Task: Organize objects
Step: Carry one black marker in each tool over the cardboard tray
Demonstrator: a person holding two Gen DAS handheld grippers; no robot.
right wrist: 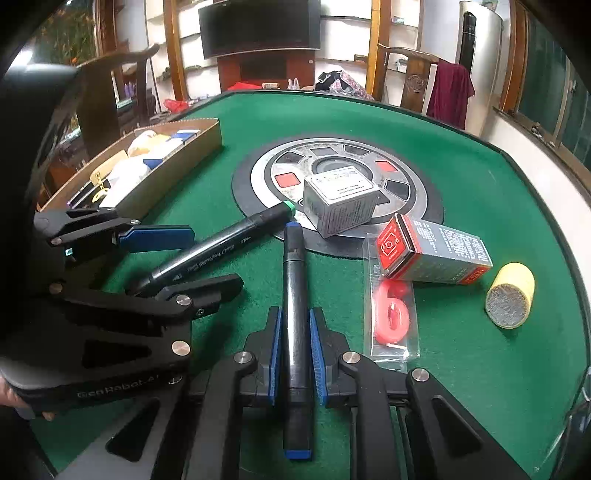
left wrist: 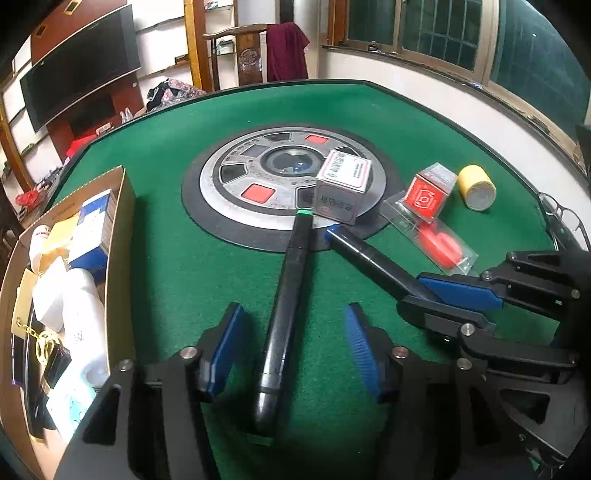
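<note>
Left gripper (left wrist: pixel 291 347): jaws apart, straddling a black marker with a green end (left wrist: pixel 286 314) without pressing on it; the marker lies on the felt between the blue pads (left wrist: pixel 225 343). Right gripper (right wrist: pixel 297 354): jaws narrow and clamped on a second black marker with blue ends (right wrist: pixel 293 314), its barrel pinched between the two blue pads.

Surface: a green felt table (left wrist: pixel 424 122) with a dark raised rim and a round metal hub (left wrist: pixel 236 166) at its centre, set with red and dark buttons. Room: a large dark screen (right wrist: pixel 258 26), wooden shelving, wooden chairs, one draped with a dark red cloth (right wrist: pixel 452 92), and windows along the right wall.

Container: an open cardboard box (left wrist: pixel 120 266) at the table's left edge, filled with white bottles, a blue-and-white carton, a yellowish packet and a dark item with a gold chain.

Loose items: a grey box (left wrist: pixel 341 188) resting on the hub; a red-and-grey box (right wrist: pixel 436 251) lying partly on a clear packet holding a red piece (right wrist: pixel 391 314); a yellow roll (right wrist: pixel 511 295) on its side, well right of these.

Orientation: the green-ended marker runs lengthwise away from the left gripper, its green end touching the hub's edge just beside the grey box. The blue-ended marker lies along the right gripper's fingers, its far end pointing toward the hub. The two far ends converge near the hub.
</note>
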